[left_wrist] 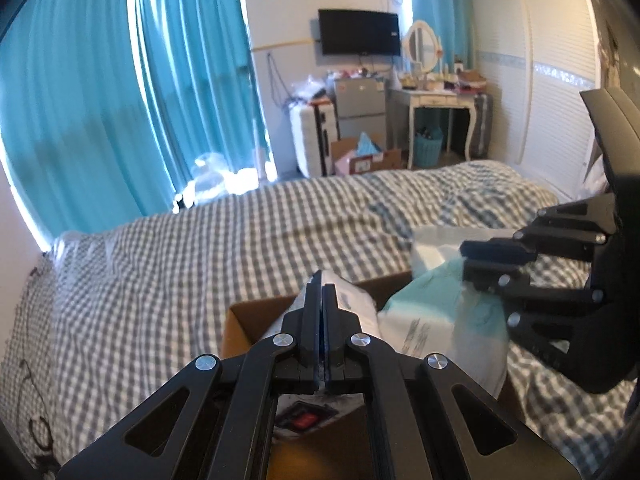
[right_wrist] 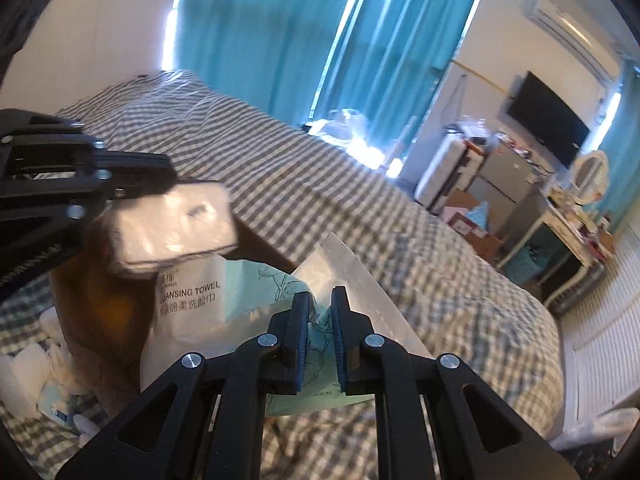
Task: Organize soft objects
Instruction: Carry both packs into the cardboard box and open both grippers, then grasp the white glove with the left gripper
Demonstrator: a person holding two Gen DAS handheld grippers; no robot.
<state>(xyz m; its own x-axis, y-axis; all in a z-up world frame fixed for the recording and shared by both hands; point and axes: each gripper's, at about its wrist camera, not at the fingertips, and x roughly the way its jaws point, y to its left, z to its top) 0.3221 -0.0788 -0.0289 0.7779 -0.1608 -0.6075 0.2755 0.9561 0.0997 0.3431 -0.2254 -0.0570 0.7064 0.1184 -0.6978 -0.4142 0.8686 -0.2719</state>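
Note:
My left gripper (left_wrist: 322, 280) is shut on a small white tissue pack (left_wrist: 352, 304) and holds it over an open cardboard box (left_wrist: 240, 320) on the bed. In the right wrist view the same pack (right_wrist: 176, 224) hangs from the left gripper (right_wrist: 160, 176) above the box (right_wrist: 100, 292). My right gripper (right_wrist: 322, 300) is shut on the clear edge of a teal and white cleansing towel pack (right_wrist: 224, 312), held at the box's right side. That pack (left_wrist: 436, 308) and the right gripper (left_wrist: 466, 258) show at the right of the left wrist view.
The checked bedspread (left_wrist: 200, 248) covers the bed. More white soft packs (right_wrist: 36, 376) lie on it left of the box. Teal curtains (left_wrist: 80, 100), a dresser (left_wrist: 432, 100), a fridge (left_wrist: 360, 108) and a wardrobe (left_wrist: 540, 80) stand beyond the bed.

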